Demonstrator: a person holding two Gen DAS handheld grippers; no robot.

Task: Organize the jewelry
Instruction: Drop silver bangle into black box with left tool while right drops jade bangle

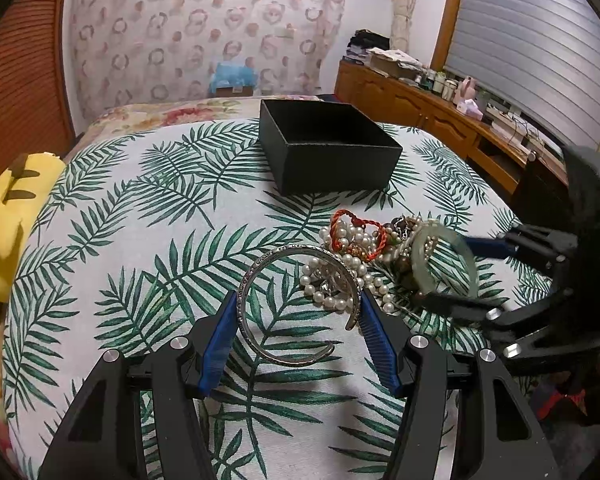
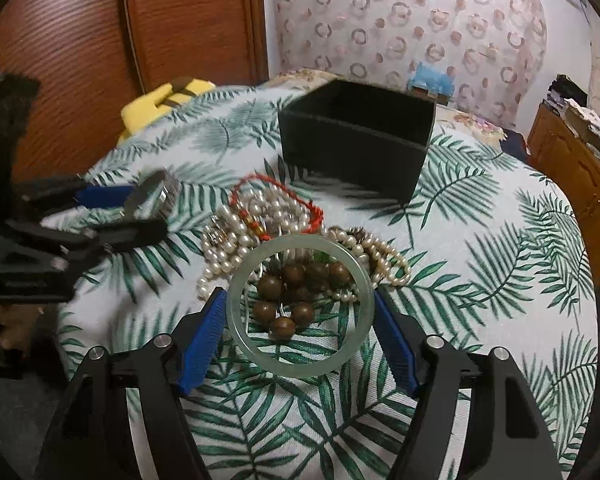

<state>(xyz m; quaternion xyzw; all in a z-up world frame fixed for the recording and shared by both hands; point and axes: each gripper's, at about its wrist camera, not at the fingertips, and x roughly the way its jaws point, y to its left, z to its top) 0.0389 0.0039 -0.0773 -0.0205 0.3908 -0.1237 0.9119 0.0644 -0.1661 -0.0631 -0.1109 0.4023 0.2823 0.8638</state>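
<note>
An open black box [image 1: 328, 144] stands on the leaf-print cloth [image 1: 140, 240]; it also shows in the right wrist view [image 2: 356, 140]. In front of it lies a jewelry pile [image 1: 356, 256] of pearl strands, a red cord bracelet [image 2: 276, 204] and brown wooden beads [image 2: 296, 296]. My left gripper [image 1: 300, 312] is shut on a silver cuff bangle [image 1: 296, 300], its blue pads against both sides. My right gripper [image 2: 298, 308] is shut on a pale green jade bangle [image 2: 300, 304], held just above the pile's near edge. The jade bangle also shows in the left wrist view [image 1: 444, 256].
A yellow plush toy [image 1: 8, 232] lies at the cloth's left edge. A wooden cabinet [image 1: 440, 120] with clutter runs along the right wall. A wooden wardrobe [image 2: 100, 40] stands behind on the left.
</note>
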